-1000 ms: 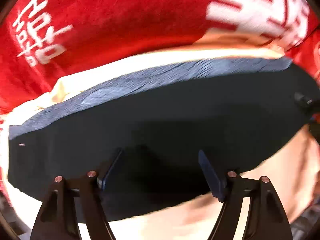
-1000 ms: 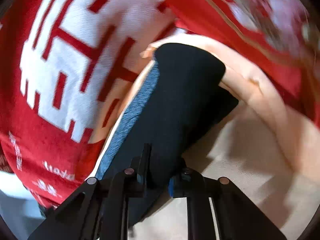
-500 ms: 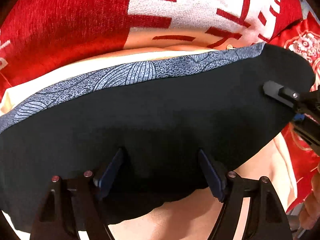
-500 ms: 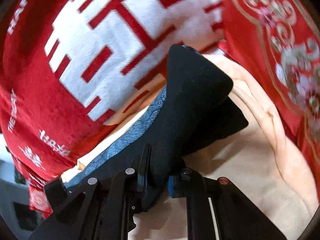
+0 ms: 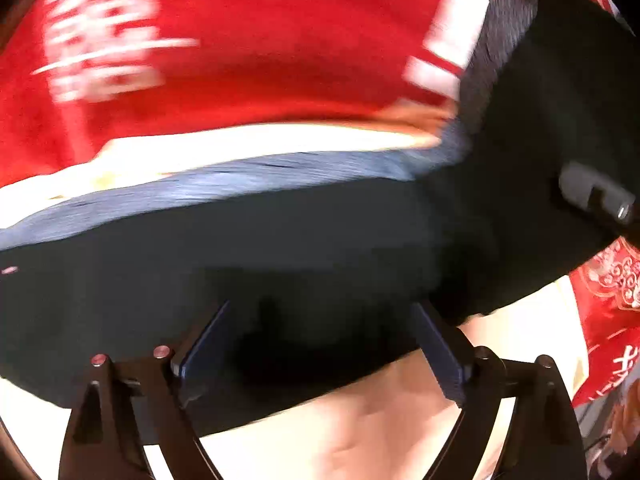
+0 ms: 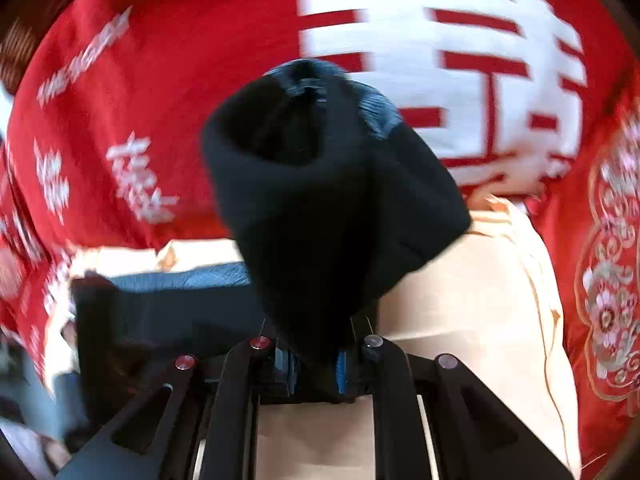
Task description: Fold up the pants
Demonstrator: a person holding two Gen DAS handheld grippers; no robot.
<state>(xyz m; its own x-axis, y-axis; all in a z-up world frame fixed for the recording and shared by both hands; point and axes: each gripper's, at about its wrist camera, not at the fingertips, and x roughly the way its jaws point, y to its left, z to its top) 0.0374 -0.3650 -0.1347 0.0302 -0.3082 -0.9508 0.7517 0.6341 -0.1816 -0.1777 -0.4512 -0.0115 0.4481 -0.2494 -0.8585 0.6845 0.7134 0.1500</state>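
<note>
Clamping one end of the black pants, the right gripper lifts a bunched fold above the cream sheet. Left gripper jaws have just been opening and stand apart over the pants' flat part, nothing pinched. Fabric looks soft, light and floppy, so it'll sag and slide; best grabbed at an edge or the patterned blue band. Motion blur smears the red blanket; the pants' far end is cut off.
</note>
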